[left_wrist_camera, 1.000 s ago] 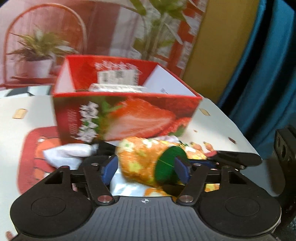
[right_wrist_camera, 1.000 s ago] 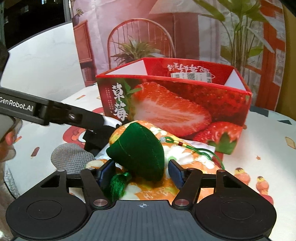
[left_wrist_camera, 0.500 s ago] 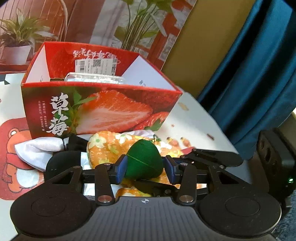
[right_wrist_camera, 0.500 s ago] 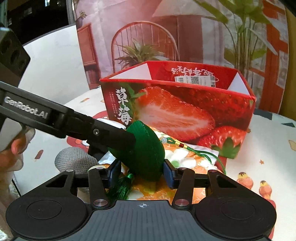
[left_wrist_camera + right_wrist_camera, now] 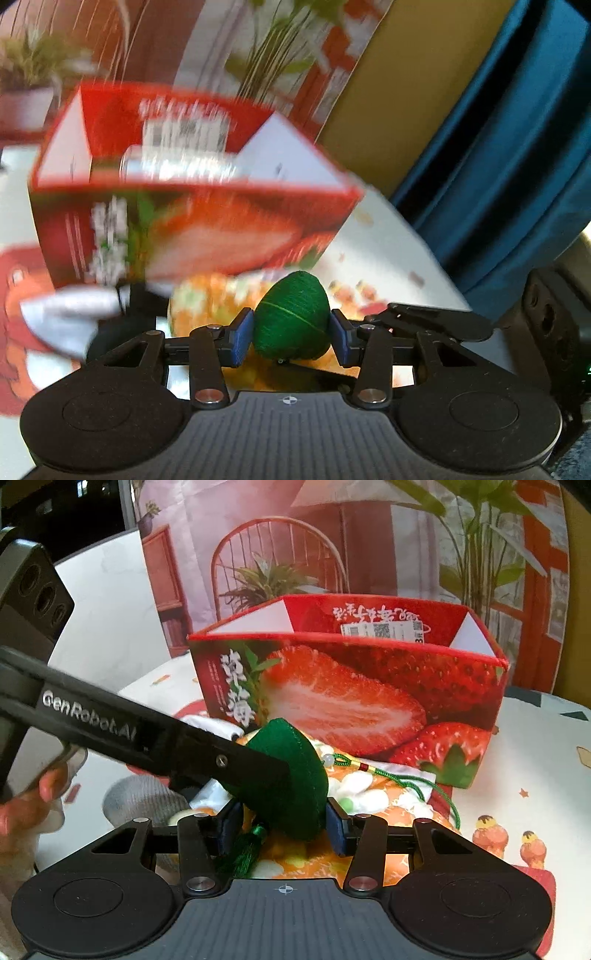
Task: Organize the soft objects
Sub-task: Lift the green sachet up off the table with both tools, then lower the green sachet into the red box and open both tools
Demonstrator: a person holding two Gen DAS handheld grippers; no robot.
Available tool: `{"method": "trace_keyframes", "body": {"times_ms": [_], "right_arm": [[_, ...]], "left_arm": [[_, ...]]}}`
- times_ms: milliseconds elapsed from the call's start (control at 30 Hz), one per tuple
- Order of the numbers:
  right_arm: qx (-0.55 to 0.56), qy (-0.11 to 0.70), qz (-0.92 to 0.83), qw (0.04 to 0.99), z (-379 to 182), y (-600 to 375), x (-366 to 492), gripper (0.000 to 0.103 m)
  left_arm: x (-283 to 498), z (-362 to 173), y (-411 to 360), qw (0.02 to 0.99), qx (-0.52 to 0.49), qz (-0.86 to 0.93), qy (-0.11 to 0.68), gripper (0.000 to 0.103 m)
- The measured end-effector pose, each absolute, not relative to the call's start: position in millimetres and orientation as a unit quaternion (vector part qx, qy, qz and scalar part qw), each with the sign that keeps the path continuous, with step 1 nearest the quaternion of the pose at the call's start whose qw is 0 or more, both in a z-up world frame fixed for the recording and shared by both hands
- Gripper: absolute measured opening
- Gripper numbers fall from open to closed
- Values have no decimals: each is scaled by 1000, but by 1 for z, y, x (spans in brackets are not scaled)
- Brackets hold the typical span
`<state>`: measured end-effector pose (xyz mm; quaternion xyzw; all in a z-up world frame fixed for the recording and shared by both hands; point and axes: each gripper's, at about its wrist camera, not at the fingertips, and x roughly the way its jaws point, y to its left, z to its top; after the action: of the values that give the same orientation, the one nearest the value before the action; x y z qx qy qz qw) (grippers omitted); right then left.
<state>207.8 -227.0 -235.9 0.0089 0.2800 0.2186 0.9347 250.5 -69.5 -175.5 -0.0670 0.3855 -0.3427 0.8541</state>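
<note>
Red strawberry-print box stands open-topped on the desk, behind everything else; it is blurred in my left wrist view. Orange floral cloth lies on the desk in front of the box, touching its base. Green stuffed pouch sits above that cloth, its cord and beads trailing right. My left tongs are clenched on the pouch, blue pads pressed on both sides. My right tongs bracket the same pouch; I cannot tell whether their pads press it.
</note>
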Motion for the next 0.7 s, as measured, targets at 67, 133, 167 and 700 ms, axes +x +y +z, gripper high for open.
{"method": "trace_keyframes", "body": {"times_ms": [67,133,167,700], "right_arm": [[11,261,225,939,-220,-228,206,44],[16,241,235,941,-199,-230,210,43],[14,231,238,943,-188,-230,212,43],[-101,114,240,959,-55,-180,318,43]], "left_arm": [[252,-154,-62,862,-79,-347,361,46],[255,-132,-58,871,-84,-348,337,46],[257,-122,-57,875,-83,-348,326,46],[331,-25,-31,920,-112,-303,221,46]]}}
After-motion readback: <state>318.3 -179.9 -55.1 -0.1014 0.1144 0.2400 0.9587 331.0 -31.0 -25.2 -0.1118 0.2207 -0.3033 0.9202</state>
